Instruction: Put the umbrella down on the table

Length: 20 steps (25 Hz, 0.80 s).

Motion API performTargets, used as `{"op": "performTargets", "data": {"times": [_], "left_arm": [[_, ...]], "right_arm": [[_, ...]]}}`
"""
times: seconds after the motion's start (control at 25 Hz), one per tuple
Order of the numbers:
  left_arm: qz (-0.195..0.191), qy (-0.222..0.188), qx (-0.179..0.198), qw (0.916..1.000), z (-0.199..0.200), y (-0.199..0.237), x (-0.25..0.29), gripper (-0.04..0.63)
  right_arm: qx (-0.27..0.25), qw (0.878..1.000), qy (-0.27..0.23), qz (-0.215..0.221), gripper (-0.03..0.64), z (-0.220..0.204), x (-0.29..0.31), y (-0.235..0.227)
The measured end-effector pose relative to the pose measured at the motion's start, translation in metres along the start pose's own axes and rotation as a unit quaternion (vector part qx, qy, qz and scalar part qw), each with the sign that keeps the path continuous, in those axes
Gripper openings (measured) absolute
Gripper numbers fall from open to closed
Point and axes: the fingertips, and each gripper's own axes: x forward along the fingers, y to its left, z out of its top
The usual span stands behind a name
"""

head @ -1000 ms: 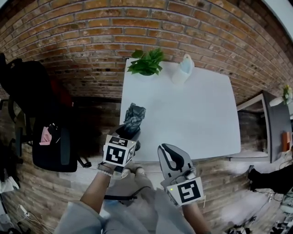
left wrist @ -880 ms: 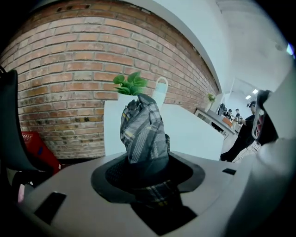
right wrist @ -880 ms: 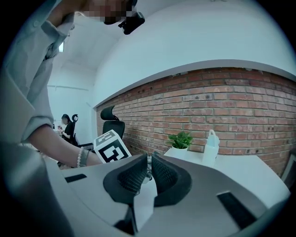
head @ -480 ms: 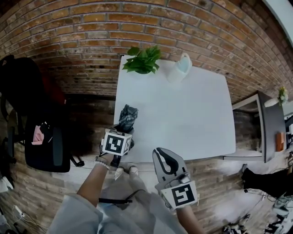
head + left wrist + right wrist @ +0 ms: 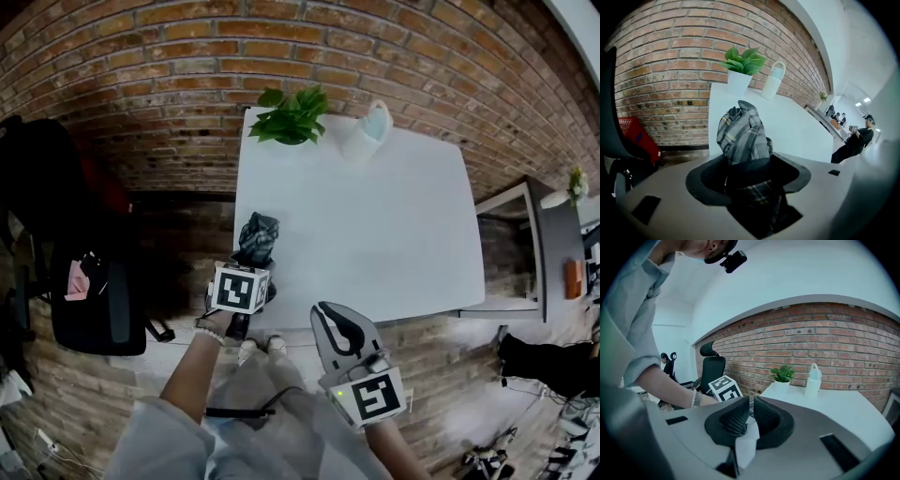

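Nearest to me, the right gripper [image 5: 751,404] is hovering short of the table's near edge, its black ribbed jaws drawn almost together with only a thin slit between them, and it is carrying nothing. Just beside it on the left, the left gripper [image 5: 747,172] is pointing steeply down at the near left corner of the white rectangular table [image 5: 394,225]. Its jaws are opening and standing very wide. The folded grey plaid fabric umbrella [image 5: 743,136] is sitting between them with a dark gap showing along its left side, so I am not reading any squeeze on it. The umbrella is lying over that near left corner, close to the table's left edge, with its bunched far end reaching onto the white top. I cannot tell whether its whole length is resting on the surface. Off to the left of the table, a black office chair [image 5: 89,291] is standing on the floor. At the table's far edge, a leafy green plant in a white pot [image 5: 292,117] and a pale plastic bottle with a loop handle [image 5: 366,131] are standing near each other. Behind them, a red brick wall [image 5: 187,56] is running across the back.
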Motion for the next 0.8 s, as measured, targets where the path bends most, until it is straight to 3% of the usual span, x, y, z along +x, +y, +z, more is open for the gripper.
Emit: {"op": "performTargets", "data": {"times": [0.24, 0.44, 0.56, 0.68, 0.8], "left_arm": [[-0.007, -0.02, -0.001, 0.9998, 0.007, 0.0, -0.02, 0.296], [-0.022, -0.077, 0.013, 0.9967, 0.028, -0.006, -0.055, 0.295], [-0.04, -0.12, 0.026, 0.9917, 0.041, -0.013, -0.086, 0.282], [-0.031, -0.165, 0.035, 0.9852, 0.056, -0.016, -0.118, 0.222], [-0.032, -0.22, 0.049, 0.9737, 0.069, -0.023, -0.154, 0.171]], "right_arm": [[-0.003, 1.0, -0.006, -0.006, 0.057, 0.006, -0.001, 0.002], [-0.011, 1.0, -0.02, -0.009, 0.057, 0.015, -0.003, 0.003], [-0.013, 0.999, -0.029, -0.008, 0.057, 0.022, -0.007, 0.008], [-0.019, 1.0, -0.018, -0.006, 0.057, 0.027, -0.013, 0.01], [-0.028, 0.999, -0.029, -0.003, 0.057, 0.038, -0.018, 0.014]]}}
